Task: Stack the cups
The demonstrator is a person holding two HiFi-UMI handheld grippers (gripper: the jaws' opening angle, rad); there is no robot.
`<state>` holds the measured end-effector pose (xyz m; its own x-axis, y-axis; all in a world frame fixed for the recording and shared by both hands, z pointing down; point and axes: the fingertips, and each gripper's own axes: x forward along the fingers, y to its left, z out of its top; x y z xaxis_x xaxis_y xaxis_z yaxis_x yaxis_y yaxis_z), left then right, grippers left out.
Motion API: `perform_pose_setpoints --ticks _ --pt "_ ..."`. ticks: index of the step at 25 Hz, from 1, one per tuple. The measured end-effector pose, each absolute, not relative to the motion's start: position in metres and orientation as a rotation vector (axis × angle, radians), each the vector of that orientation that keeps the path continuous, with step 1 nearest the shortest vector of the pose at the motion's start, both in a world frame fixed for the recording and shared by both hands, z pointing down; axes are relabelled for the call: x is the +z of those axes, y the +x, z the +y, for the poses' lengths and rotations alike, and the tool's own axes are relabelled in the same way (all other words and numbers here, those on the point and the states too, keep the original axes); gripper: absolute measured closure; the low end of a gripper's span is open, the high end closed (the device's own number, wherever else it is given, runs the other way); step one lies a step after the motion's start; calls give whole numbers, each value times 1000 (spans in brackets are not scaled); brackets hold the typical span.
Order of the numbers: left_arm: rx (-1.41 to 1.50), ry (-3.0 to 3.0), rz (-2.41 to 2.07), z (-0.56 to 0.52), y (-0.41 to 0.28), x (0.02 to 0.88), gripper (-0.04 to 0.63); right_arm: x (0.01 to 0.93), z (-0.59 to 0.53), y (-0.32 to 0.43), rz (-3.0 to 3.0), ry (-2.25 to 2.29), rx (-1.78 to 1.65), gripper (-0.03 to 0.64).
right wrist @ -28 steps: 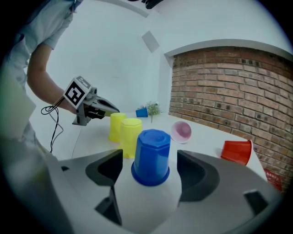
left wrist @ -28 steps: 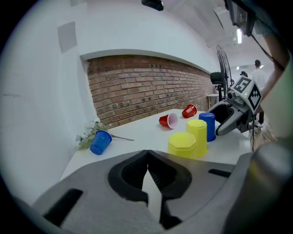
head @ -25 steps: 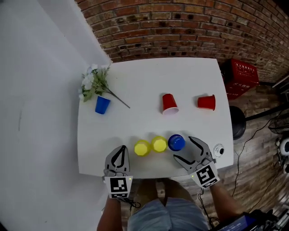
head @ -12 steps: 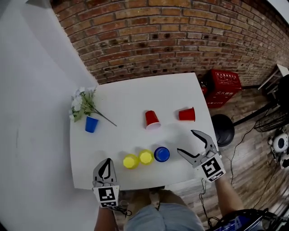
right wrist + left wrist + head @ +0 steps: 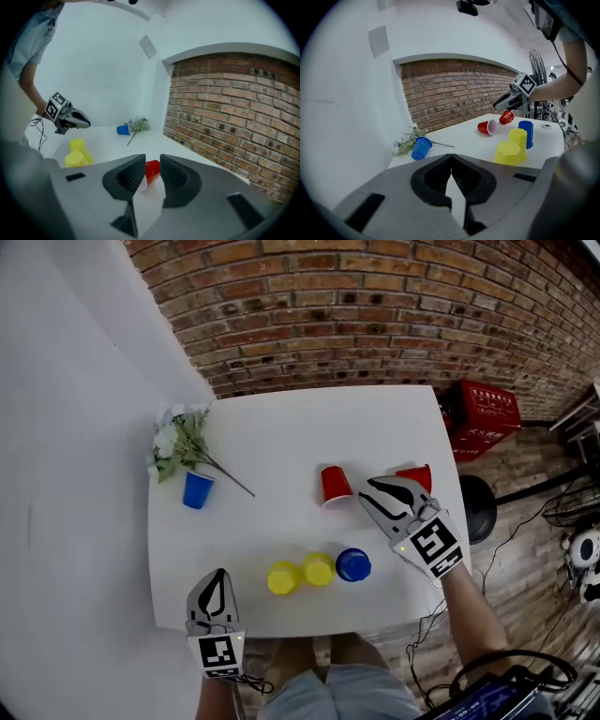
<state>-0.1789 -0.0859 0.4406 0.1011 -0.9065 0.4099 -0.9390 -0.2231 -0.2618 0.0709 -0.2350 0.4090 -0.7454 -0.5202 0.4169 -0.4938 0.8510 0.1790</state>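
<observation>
On the white counter point(image 5: 281, 427), near the front edge, three cups stand in a row. A yellow cup point(image 5: 283, 577) touches a second yellow cup point(image 5: 318, 568), and a blue cup point(image 5: 352, 564) is just beside that one. Farther back a red cup point(image 5: 333, 484) lies on its side with its pale mouth toward the person. A second red cup point(image 5: 417, 474) lies to its right, partly hidden behind the right hand-held gripper point(image 5: 365, 491). That hand-held gripper hangs above the counter with its tips near the first red cup. Its jaws have just been closing and now stand a narrow gap apart. The red cup shows through the gap, beyond the tips and not pinched. The left hand-held gripper point(image 5: 219, 575) is at the front left edge, its jaws pressed together on nothing. At the far left a second blue cup point(image 5: 197, 489) lies on its side just beside a sprig of flowers point(image 5: 181, 437).
</observation>
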Motion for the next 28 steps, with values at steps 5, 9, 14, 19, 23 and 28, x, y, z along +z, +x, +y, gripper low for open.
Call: perform_pose_setpoints --ticks 5,9,14,19,23,28 --pt "761 2238 -1932 -85 -193 442 586 443 -226 42 -2535 470 -92 500" --pt "764 2206 -1931 -81 -199 446 586 467 -236 45 -2379 468 -239 551" --pt "784 2215 -1916 -80 -199 452 586 471 -241 56 -2348 521 -262 592" --pt "772 2218 -1889 -84 -190 453 586 459 -233 78 -2352 583 -268 592" --pt "786 2234 -1887 -84 -182 452 586 446 -212 105 -2347 619 -276 592" --pt "808 2277 -1904 -82 -171 453 586 446 -167 149 -2295 654 -290 592"
